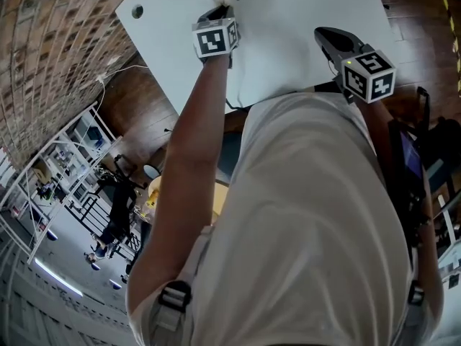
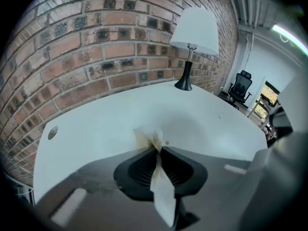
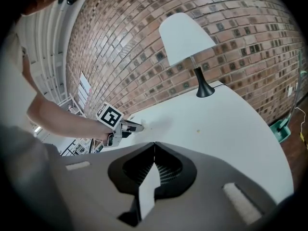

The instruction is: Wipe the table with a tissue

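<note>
Against the white table (image 2: 96, 124), the left gripper (image 2: 158, 148) pinches a crumpled tissue (image 2: 148, 134); the right gripper (image 3: 154, 143) hangs nearby, jaws together, empty.

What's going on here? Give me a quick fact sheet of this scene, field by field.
Setting: white table beside a brick wall
Left gripper: shut on a stained tissue that touches the table
Right gripper: jaws together, nothing seen held, over the table
Also there: lamp with white shade, standing on the table near the wall
</note>
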The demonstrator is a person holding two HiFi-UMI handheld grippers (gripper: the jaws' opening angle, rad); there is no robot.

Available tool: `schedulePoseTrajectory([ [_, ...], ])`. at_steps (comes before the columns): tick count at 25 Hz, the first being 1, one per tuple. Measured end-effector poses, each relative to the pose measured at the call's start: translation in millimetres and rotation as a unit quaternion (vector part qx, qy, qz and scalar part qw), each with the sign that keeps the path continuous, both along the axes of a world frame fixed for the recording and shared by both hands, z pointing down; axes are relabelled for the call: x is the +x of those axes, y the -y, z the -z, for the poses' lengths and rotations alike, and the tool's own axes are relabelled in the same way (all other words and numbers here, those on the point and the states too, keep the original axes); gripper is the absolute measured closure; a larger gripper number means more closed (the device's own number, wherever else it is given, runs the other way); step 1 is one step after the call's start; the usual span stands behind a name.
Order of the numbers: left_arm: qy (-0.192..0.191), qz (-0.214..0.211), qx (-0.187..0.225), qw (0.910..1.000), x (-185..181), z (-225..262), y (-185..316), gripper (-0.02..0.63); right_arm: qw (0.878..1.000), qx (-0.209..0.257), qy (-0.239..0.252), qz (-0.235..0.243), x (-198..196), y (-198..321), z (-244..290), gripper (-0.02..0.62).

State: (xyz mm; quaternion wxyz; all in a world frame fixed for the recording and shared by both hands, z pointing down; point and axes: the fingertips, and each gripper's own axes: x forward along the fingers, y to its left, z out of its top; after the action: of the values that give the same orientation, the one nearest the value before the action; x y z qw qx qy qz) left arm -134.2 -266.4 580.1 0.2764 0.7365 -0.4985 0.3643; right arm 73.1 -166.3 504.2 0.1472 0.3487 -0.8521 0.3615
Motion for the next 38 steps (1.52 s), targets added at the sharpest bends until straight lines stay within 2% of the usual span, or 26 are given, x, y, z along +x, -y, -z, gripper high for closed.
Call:
schedulePoseTrajectory([
  [3, 0.013, 0.008, -0.002, 0.9999, 3.5, -7.8, 3.8, 0.560, 1.000, -0.003, -0.006, -0.008, 15.3, -2.1, 2.1, 0.586],
  [6, 0.062, 0.046, -0.031, 0.9966, -23.6, -28.8, 1.9, 0.560, 1.000, -0.003, -0.016, -0.017, 26.0, 3.1, 6.0, 0.586],
  [10, 0.067, 0.043, 0.007, 0.9968, -33.6, -10.3, 27.5, 0.563, 1.000, -0.001, -0.008, -0.020, 16.1, 18.2, 5.0, 0.586],
  [15, 0.071, 0.030, 0.010, 0.9969, 4.2, -8.6, 22.2, 0.566, 1.000, 0.000, -0.008, -0.022, 41.0, 16.0, 6.1, 0.586],
  [18, 0.082, 0.011, -0.031, 0.9961, 28.3, -25.3, -0.5, 0.566, 1.000, 0.001, -0.006, -0.021, 48.8, 14.3, 6.0, 0.586],
  [20, 0.092, 0.002, -0.039, 0.9950, 39.5, -29.7, -4.9, 0.568, 1.000, 0.002, -0.006, -0.021, 49.8, 16.8, 5.0, 0.586],
  [25, 0.036, -0.047, -0.003, 0.9982, 88.6, -22.0, 3.1, 0.568, 1.000, 0.002, -0.008, -0.019, 48.7, 20.6, 3.2, 0.586],
  [32, 0.012, -0.089, -0.024, 0.9956, 120.6, -27.3, -23.4, 0.568, 1.000, 0.004, -0.009, -0.010, 44.9, 17.0, 2.6, 0.586],
  [38, -0.037, -0.127, -0.061, 0.9893, 149.4, -16.7, -61.2, 0.565, 1.000, 0.009, -0.007, -0.007, 43.8, 15.5, 7.0, 0.586],
])
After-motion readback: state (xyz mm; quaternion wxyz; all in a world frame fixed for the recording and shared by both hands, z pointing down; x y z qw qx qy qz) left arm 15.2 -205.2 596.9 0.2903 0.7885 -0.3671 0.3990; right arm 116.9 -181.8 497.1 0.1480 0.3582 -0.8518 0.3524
